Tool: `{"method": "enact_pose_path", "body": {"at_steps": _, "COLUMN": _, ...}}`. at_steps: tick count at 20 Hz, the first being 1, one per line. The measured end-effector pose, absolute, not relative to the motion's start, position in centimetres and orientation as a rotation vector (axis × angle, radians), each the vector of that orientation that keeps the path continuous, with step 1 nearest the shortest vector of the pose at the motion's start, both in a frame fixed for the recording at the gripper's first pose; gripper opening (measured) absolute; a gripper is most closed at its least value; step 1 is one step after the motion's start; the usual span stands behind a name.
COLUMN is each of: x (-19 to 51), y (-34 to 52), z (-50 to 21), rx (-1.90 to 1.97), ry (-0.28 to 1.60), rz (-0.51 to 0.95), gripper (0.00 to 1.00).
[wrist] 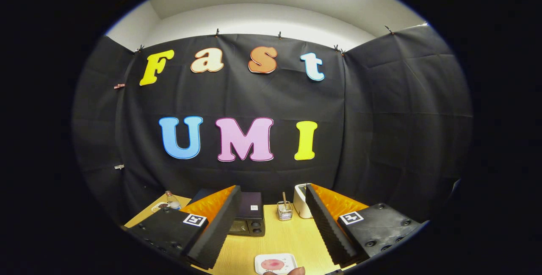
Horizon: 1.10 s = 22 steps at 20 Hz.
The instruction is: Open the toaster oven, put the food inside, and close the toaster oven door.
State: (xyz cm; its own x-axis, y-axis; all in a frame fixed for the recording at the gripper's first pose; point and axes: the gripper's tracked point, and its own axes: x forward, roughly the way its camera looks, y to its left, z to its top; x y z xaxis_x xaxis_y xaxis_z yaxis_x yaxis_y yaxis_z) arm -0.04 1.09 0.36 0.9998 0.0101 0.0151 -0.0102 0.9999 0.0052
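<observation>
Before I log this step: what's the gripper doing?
Gripper: open, holding nothing, raised above the table, with the toaster oven beyond its fingers.

Your left finger (pixel 211 228) covers most of the oven (pixel 250 218), so you cannot tell if its door is open or closed. The plate (pixel 275 263) with food (pixel 272 264) is cut off at its near side. The dish (pixel 160 206) behind the bottle (pixel 172 200) is too small to read. The white box (pixel 301 201) is half hidden by your right finger (pixel 328 228).
</observation>
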Motion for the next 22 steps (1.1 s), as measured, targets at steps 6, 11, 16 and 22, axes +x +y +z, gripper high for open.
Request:
{"method": "enact_pose_path", "body": {"at_steps": 6, "x": -0.4, "y": 1.4, "z": 0.4, "rx": -0.002, "ry": -0.018, "rz": 0.005, "gripper": 0.98}}
{"method": "enact_pose_path", "body": {"at_steps": 11, "x": 0.4, "y": 3.7, "z": -1.2, "rx": -0.005, "ry": 0.006, "rz": 0.038, "gripper": 0.98}}
{"method": "enact_pose_path", "body": {"at_steps": 16, "x": 3.5, "y": 9.3, "z": -5.3, "rx": 0.023, "ry": 0.060, "rz": 0.105, "gripper": 0.98}}
{"method": "enact_pose_path", "body": {"at_steps": 22, "x": 8.3, "y": 17.2, "z": -13.1, "rx": 0.054, "ry": 0.145, "rz": 0.175, "gripper": 0.98}}
